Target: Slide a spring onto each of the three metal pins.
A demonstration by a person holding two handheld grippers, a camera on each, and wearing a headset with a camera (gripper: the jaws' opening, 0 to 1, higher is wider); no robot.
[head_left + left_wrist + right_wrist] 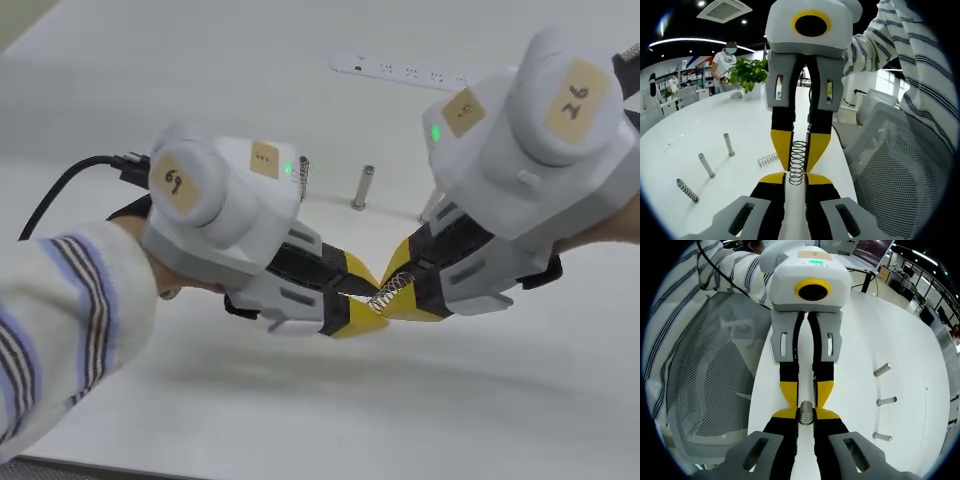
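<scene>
Left gripper view: open bench [690,130] surrounds three pins [706,165]. I count a sleeved spring [687,190], a loose spring [767,159], and a held spring [797,162] pinched by the narrow jaws of both left gripper [796,177] and right gripper [807,414].

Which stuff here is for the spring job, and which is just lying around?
For the job: coiled metal spring gripped by the left gripper and right gripper; loose metal spring lying nearby; bare metal pin; second bare metal pin; third metal pin, already wearing a spring.
Just lying about: long white power strip; green potted plant; grey mesh chair.
</scene>
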